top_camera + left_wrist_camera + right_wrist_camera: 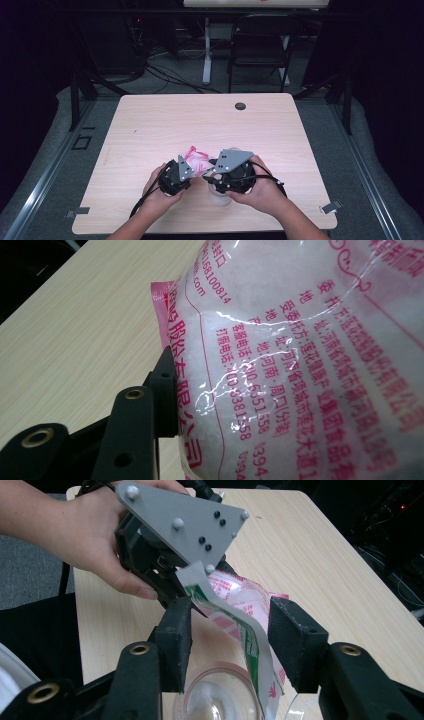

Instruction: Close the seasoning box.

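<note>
bag (pixel 300 365) fills the left gripper's (pixel 176 176) grip, tilted to pour; right gripper (pixel 231 645) stands wide round its torn edge, above the cup (pixel 220 695).

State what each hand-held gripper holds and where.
Left hand-held gripper grips the pink-printed plastic bag of white powder at its lower end. Right hand-held gripper stands open around its torn top, gripping nothing.

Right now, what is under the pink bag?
Under the pink bag, held by the left gripper, stands a clear cup on the table. A little white stuff seems to lie inside; the bag's torn flap hangs across its rim and hides part of it.
</note>
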